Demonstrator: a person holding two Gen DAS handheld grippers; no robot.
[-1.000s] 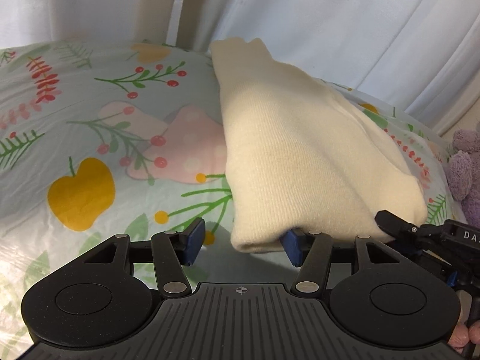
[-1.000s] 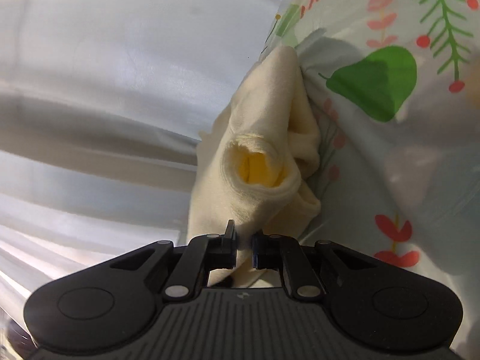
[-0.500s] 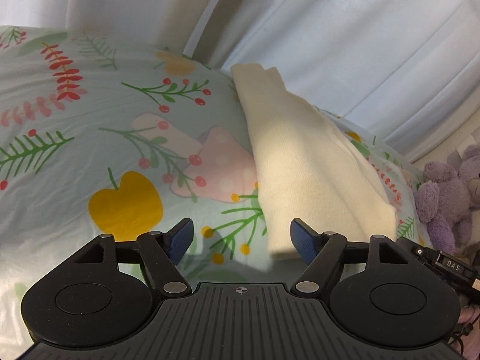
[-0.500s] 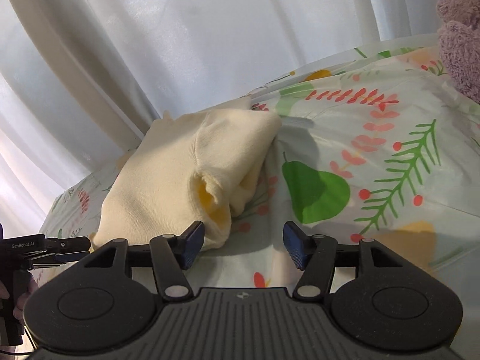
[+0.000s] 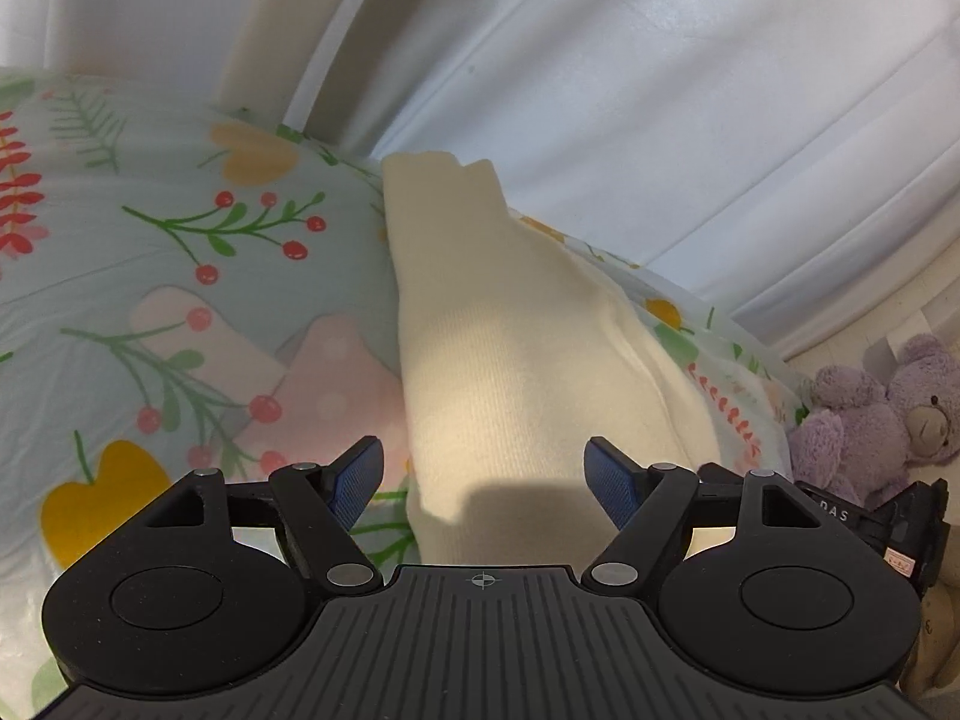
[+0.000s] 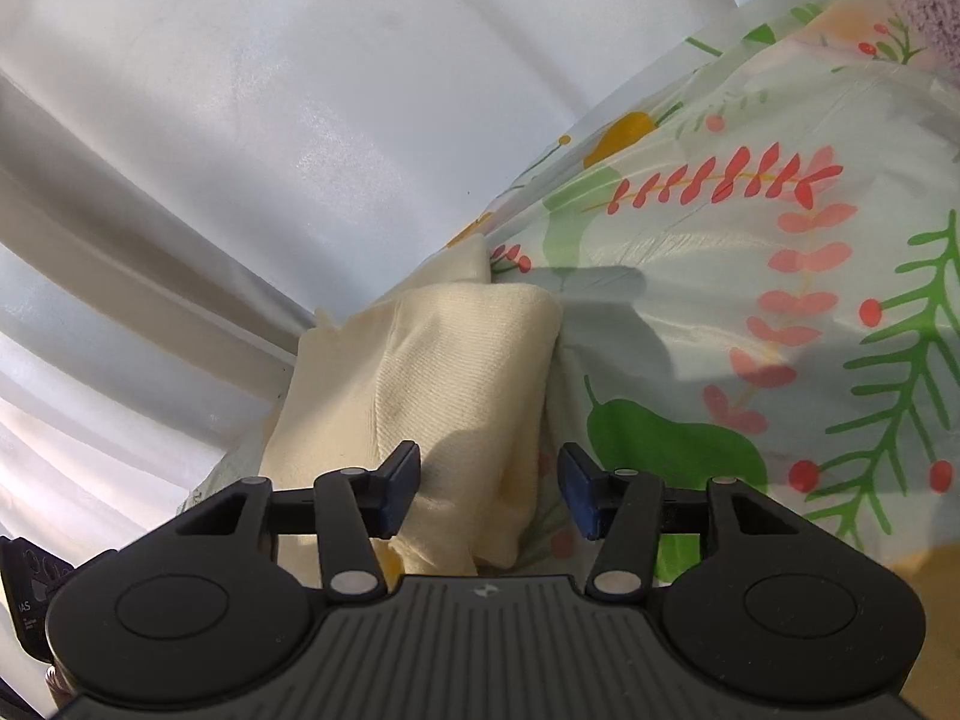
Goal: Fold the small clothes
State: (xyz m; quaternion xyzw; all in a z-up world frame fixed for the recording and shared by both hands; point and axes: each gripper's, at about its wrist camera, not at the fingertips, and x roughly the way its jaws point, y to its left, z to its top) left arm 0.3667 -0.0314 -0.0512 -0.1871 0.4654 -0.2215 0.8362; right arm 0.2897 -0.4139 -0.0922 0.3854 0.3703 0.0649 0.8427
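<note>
In your left wrist view, a tablecloth printed with berries, leaves and yellow fruit fills the left half of the frame. At the bottom centre, your left gripper is released, its blue-padded fingers spread wide with nothing between them. The folded cream garment runs from the upper middle down to the gripper's front edge, lying flat on the cloth. White curtains hang across the top, and a purple teddy bear sits at the right edge. In your right wrist view, the curtains take up the left and top. The garment lies in the centre, its near end just ahead of your right gripper, which is also released, fingers apart and gripping nothing. The tablecloth spreads across the right side.
</note>
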